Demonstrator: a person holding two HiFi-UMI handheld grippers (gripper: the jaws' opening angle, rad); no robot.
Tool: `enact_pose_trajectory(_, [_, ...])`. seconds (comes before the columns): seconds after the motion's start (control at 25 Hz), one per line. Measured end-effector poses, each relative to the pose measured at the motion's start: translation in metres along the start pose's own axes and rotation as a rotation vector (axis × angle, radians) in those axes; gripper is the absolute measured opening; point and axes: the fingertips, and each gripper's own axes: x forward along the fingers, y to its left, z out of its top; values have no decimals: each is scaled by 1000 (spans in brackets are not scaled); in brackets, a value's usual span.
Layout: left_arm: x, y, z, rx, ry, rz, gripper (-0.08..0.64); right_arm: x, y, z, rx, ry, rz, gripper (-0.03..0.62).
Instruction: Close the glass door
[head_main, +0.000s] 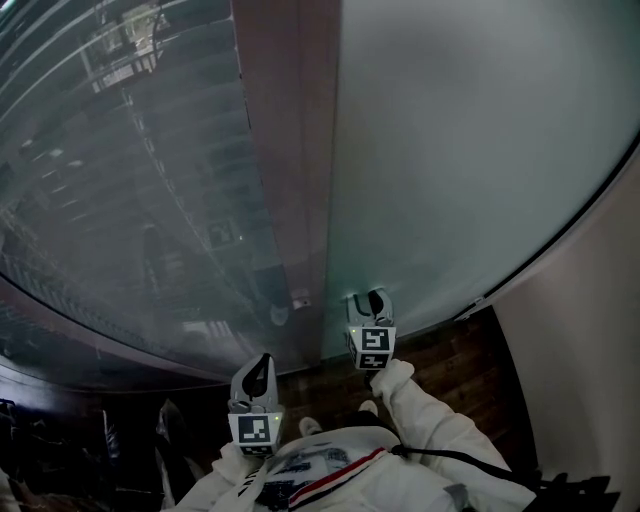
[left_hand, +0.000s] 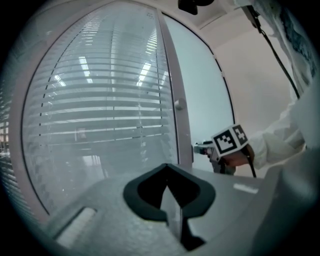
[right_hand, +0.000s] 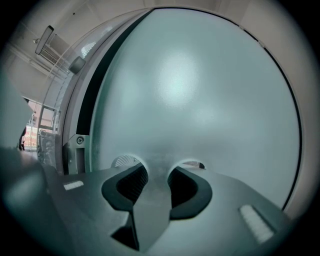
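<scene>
Left tool (head_main: 262, 368) clenched, empty; right tool (head_main: 373, 300) released, tips at frosted glass door (head_main: 460, 150).

**Left gripper facing the glazing, jaws together**

The left gripper (left_hand: 172, 200) is sitting at lower centre, its jaws pressed together on nothing. Slatted blinds (left_hand: 100, 100) are filling the left, and a frame post (left_hand: 177, 120) is rising up the middle. At right, the right gripper (left_hand: 201, 148) is pointing at the glass door (left_hand: 205, 95).
</scene>
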Motion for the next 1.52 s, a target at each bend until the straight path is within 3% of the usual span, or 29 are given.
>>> enact_pose_trajectory(1.12, [-9, -1, -9, -15, 25, 15, 3, 5, -1, -5, -10, 12, -3, 132])
enact_pose_trajectory(1.36, [-19, -5, -16, -16, 30, 8, 3, 3, -6, -18, 46, 67, 1, 135])
enact_pose_trajectory(1.52, [-31, -3, -29, -37, 45, 17, 3, -31, -7, -21, 66, 97, -16, 127])
